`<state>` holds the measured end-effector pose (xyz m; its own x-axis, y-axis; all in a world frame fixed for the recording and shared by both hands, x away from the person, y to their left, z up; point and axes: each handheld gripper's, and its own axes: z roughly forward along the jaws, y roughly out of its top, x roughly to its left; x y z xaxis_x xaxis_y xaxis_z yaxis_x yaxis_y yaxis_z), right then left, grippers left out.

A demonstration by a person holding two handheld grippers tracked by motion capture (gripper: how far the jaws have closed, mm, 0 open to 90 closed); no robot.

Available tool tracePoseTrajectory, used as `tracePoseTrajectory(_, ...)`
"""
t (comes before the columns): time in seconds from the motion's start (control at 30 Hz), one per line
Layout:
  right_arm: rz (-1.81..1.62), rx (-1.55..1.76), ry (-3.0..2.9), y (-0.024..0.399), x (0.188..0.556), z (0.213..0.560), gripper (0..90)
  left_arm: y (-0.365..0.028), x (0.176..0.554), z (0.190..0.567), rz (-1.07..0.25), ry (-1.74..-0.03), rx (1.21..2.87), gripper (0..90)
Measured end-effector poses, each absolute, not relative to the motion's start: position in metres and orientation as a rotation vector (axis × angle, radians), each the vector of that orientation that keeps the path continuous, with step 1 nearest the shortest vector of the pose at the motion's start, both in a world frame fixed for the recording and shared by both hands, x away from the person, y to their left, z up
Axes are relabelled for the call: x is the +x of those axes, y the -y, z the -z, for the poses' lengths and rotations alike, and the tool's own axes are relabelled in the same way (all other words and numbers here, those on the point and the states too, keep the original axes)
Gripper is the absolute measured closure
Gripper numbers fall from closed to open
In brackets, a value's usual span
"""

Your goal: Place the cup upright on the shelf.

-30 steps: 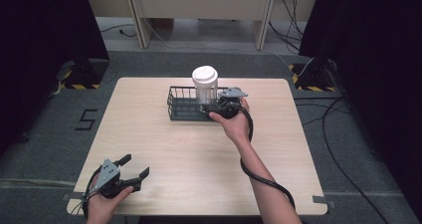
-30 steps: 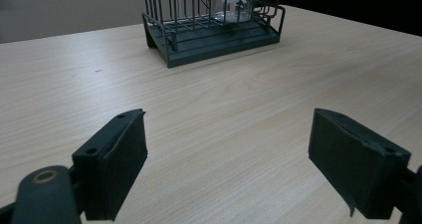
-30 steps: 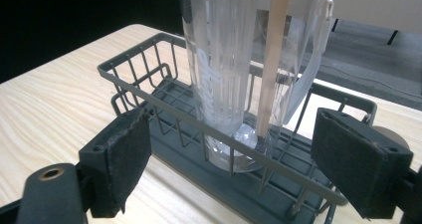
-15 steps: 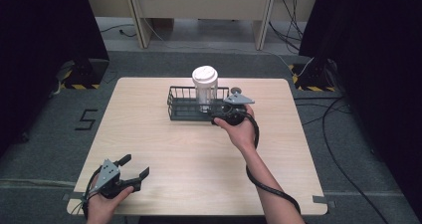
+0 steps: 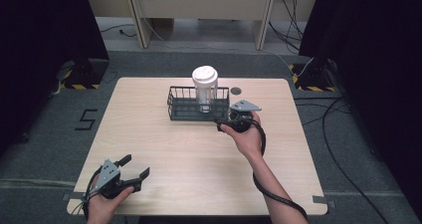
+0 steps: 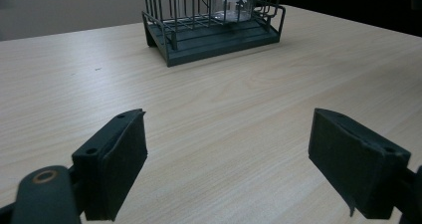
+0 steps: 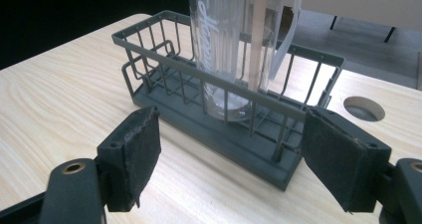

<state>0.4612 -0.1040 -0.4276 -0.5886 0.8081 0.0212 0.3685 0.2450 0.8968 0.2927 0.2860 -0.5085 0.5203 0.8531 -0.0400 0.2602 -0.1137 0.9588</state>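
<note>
Left gripper (image 5: pixel 130 173) at table's (image 5: pixel 149 134) near-left corner, jaws spread, empty. Clear plastic cup (image 5: pixel 204 87) with white lid stands upright in dark wire basket (image 5: pixel 179 104) at table's far middle. Right gripper (image 5: pixel 221 124) just beside basket's near right end, jaws released, apart from the cup.

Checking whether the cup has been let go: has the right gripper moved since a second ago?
Yes. The right gripper has drawn back from the cup toward the person, and is now open just outside the basket's near right corner.
</note>
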Motion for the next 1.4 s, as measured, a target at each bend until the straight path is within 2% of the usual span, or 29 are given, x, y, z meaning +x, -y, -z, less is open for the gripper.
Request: tracePoseTrajectory(1.4,-1.21,1.13,-2.061,0.173,0.412,0.446,25.0,-0.286,0.292,0.509,-0.674,-0.974,1.649,14.7)
